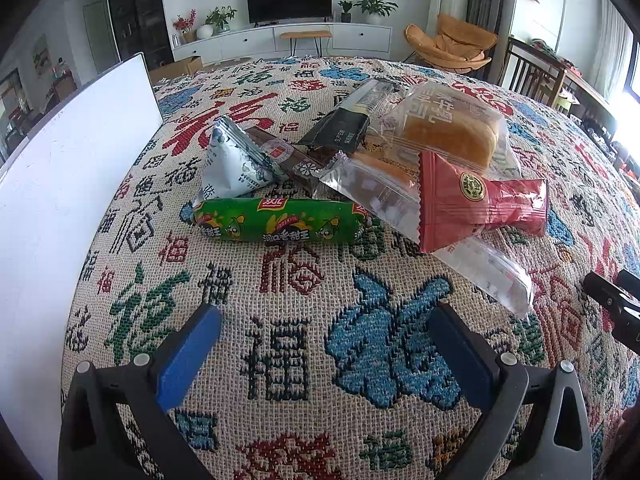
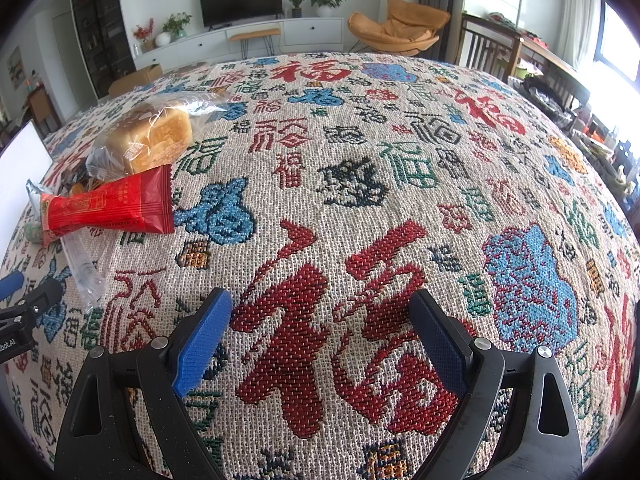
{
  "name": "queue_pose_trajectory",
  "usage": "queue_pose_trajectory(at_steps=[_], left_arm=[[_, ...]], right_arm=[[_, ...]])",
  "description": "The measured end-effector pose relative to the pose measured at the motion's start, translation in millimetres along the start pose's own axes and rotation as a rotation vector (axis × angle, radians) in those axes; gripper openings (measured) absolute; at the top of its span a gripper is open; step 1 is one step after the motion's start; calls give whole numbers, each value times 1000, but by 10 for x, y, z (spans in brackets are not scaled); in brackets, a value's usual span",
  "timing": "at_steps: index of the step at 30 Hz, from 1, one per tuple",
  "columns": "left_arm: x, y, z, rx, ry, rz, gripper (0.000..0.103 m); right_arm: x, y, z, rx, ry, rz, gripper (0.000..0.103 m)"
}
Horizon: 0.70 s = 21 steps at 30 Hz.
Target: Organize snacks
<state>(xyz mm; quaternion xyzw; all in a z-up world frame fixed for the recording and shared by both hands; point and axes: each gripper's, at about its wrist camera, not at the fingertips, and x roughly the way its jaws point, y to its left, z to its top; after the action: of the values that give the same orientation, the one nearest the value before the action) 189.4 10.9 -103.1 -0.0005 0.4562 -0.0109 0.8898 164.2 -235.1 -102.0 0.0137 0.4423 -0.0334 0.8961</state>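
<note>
A pile of snacks lies on the patterned cloth ahead of my left gripper (image 1: pixel 326 316), which stands open and empty. Nearest is a green sausage (image 1: pixel 276 220). Behind it are a pale triangular pouch (image 1: pixel 234 162), a brown bar (image 1: pixel 288 156), a dark packet (image 1: pixel 340 126), wrapped bread (image 1: pixel 452 132), a red packet (image 1: pixel 476 202) and a clear packet (image 1: pixel 384 196). My right gripper (image 2: pixel 322 312) hangs open over bare cloth, right of the pile. In its view the bread (image 2: pixel 156 136) and red packet (image 2: pixel 112 204) lie at the far left.
A white box wall (image 1: pixel 68 184) stands upright at the left, next to the pile. The patterned cloth (image 2: pixel 360 168) stretches far to the right. Beyond the table are a TV cabinet, plants, an orange chair (image 1: pixel 452 44) and wooden chairs.
</note>
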Motion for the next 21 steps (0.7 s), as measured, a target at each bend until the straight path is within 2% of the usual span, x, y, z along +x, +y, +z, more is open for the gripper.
queue_pose_trajectory(at_steps=[11, 16, 19, 21], left_arm=[[-13, -23, -11, 6, 14, -2, 103], [-255, -19, -300, 88, 71, -45, 103], [-388, 54, -451, 156, 104, -96, 103], [-439, 125, -488, 160, 121, -96, 103]], right_arm=[[24, -11, 5, 2, 1, 0, 94], [27, -30, 7, 8, 0, 7, 94], [27, -27, 7, 7, 1, 7, 94], [28, -25, 7, 5, 1, 3, 94]])
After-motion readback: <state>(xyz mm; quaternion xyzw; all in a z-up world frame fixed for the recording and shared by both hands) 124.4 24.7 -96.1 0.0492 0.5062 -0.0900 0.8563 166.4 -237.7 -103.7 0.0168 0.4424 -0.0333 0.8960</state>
